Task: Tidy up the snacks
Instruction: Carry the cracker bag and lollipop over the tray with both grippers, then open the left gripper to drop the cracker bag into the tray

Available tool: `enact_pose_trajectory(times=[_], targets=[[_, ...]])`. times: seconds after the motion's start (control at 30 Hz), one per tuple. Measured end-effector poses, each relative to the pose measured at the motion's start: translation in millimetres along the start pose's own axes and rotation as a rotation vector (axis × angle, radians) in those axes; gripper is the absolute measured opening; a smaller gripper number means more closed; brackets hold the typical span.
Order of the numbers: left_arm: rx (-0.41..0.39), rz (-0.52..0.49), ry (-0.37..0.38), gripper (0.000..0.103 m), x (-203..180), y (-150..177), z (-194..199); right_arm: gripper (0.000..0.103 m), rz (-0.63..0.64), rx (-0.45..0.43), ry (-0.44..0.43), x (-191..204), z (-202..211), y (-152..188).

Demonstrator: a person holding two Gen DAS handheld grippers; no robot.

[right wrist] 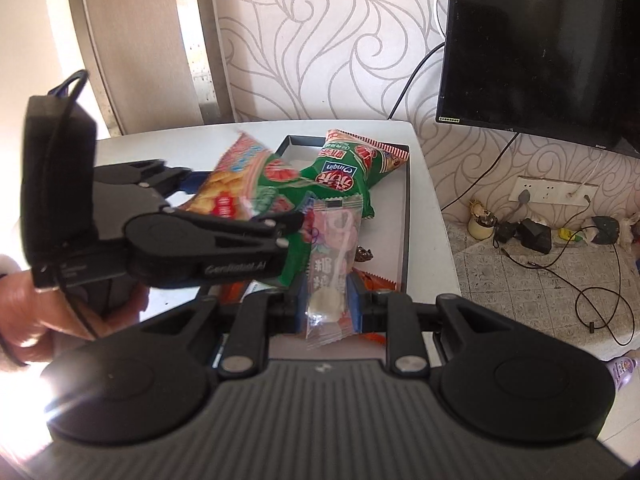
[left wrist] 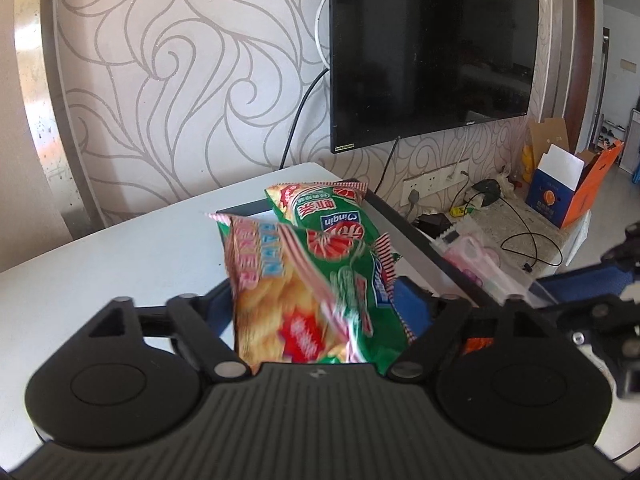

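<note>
Your left gripper [left wrist: 320,300] stands with its jaws spread wide, and the blurred prawn cracker bag [left wrist: 288,304] sits between them without either blue pad clearly pressing it. Just beyond it, a second green bag [left wrist: 328,216] lies tilted in the dark-rimmed tray [left wrist: 404,232] near the table's [left wrist: 100,264] far right corner. Your right gripper [right wrist: 329,308] is clamped on a clear pink candy packet [right wrist: 330,264], held upright over the tray's near end. An orange wrapper [right wrist: 376,280] and a small dark sweet [right wrist: 365,255] lie on the tray floor beside it.
</note>
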State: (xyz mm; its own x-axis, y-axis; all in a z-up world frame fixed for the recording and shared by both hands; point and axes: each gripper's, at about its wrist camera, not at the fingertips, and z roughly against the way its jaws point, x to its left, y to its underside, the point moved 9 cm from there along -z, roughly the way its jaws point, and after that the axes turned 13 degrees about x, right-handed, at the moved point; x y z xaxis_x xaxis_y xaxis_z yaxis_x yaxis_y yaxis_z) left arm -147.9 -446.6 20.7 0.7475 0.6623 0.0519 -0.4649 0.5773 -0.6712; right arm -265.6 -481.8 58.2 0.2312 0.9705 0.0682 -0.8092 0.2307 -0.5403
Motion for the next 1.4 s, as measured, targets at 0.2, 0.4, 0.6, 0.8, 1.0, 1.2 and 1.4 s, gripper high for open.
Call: enact_pose_trajectory(times=[0.2, 0.4, 0.6, 0.8, 1.0, 1.2, 1.4], targets=[[0.003, 0.001, -0.011, 0.091, 4.2, 7.7, 0.7, 0.025, 0.002, 0.025, -0.010, -7.3, -22.2, -10.4], [-0.017, 0.032, -0.054, 0.096, 17.4, 13.8, 14.6, 0.025, -0.002, 0.058, 0.003, -18.6, -48.8, -22.5], [-0.055, 0.018, -0.040, 0.096, 16.2, 12.4, 24.7, 0.026, 0.014, 0.104, 0.002, -18.5, -71.7, -29.6], [-0.040, 0.037, -0.036, 0.096, 15.5, 9.2, 20.8, 0.033, 0.006, 0.134, 0.004, -21.8, -80.1, -32.8], [-0.003, 0.065, -0.045, 0.098, 23.2, 8.1, 16.6, 0.034, 0.031, 0.145, 0.011, -18.3, -83.6, -33.5], [0.022, 0.067, -0.081, 0.099, 25.4, 3.2, 14.7, 0.034, 0.050, 0.154, 0.019, -16.6, -80.4, -33.4], [-0.005, 0.035, -0.053, 0.098, 21.5, 7.2, 25.3, 0.033, 0.049, 0.106, 0.036, -18.0, -63.6, -29.9]])
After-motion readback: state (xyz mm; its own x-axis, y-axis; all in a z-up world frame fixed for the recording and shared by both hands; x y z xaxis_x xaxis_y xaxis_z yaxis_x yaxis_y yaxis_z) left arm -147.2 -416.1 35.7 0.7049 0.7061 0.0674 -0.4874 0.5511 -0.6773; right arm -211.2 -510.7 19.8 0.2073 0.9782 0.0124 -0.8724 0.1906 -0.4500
